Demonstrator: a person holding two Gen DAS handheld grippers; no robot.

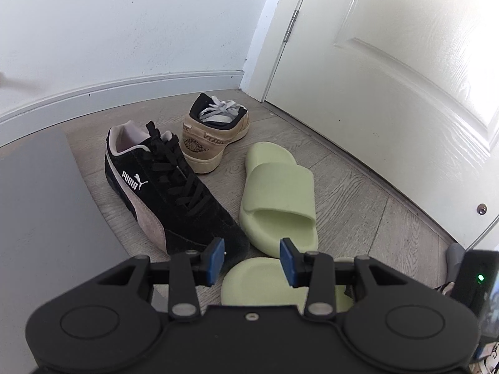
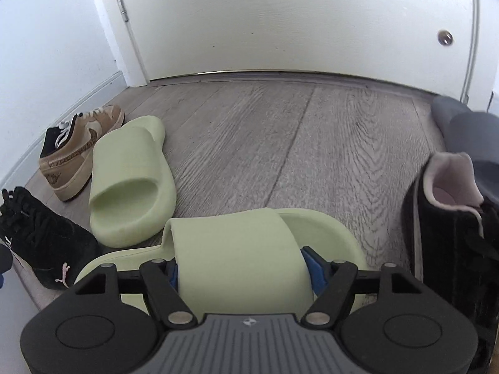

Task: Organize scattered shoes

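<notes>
Foam-soft and light, the green slide sits strap-first between the right gripper jaws, apparently pinched, while the left gripper stands narrowly open, empty.

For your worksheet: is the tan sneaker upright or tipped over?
Upright: the tan sneaker rests on its sole, laces facing up.

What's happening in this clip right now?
A person is tidying shoes by a door. The right tool straddles the strap of a green slide on the floor. The left tool hovers open, holding nothing. A second green slide, a black sneaker and a tan sneaker sit near the wall.
</notes>
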